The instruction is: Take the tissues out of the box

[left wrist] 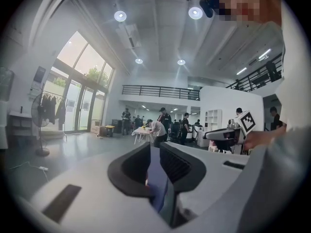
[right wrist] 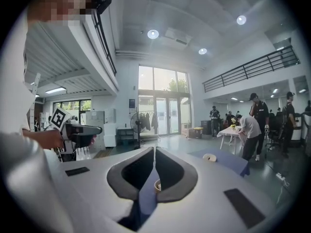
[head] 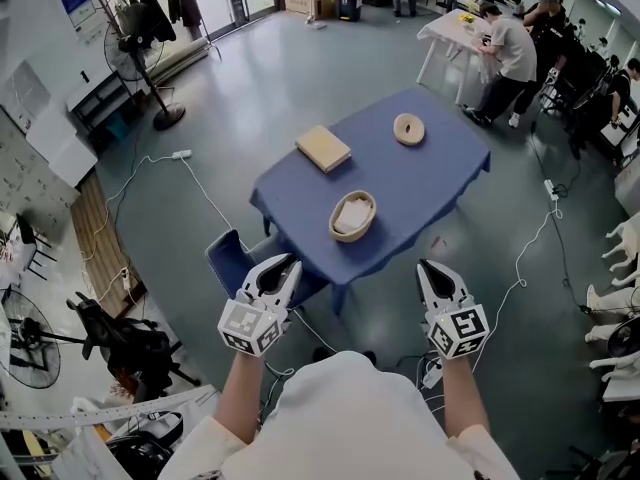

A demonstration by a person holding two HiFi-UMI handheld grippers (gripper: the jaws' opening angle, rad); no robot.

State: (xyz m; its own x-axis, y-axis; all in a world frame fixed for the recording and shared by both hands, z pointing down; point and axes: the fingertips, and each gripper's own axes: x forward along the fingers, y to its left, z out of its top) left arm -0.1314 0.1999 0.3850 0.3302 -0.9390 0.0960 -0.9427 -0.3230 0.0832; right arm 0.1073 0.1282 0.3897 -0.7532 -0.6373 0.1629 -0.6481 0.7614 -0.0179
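1. Left tool [head: 290, 263]: white, two-jawed, with a cube of square markers at the rear. It is held in the air near the person's body, short of the tabletop's near edge. In the left gripper view [left wrist: 154, 149] its dark jaws stand a narrow slit apart, with nothing between them.

2. Blue cloth-covered tabletop [head: 420, 183]: stands on a grey floor, ahead of both tools. It carries items 3 to 5.

3. Flat tan rectangular box [head: 323, 148]: lies at the far left part of the tabletop, well apart from both tools. No opening can be made out on its top face.

4. Oval woven basket [head: 331, 223]: sits near the front edge, nearer than the box and apart from it. It holds white material [head: 352, 214]; whether this is tissue cannot be told.

5. Round pale wooden ring [head: 408, 128]: lies flat at the far right of the tabletop, well apart from the box. It also shows in the right gripper view [right wrist: 210, 157].

6. Right tool [head: 428, 266]: same make as the left, held level with it and clear of the tabletop. In the right gripper view [right wrist: 154, 149] its jaw tips are pressed together, pinching nothing.
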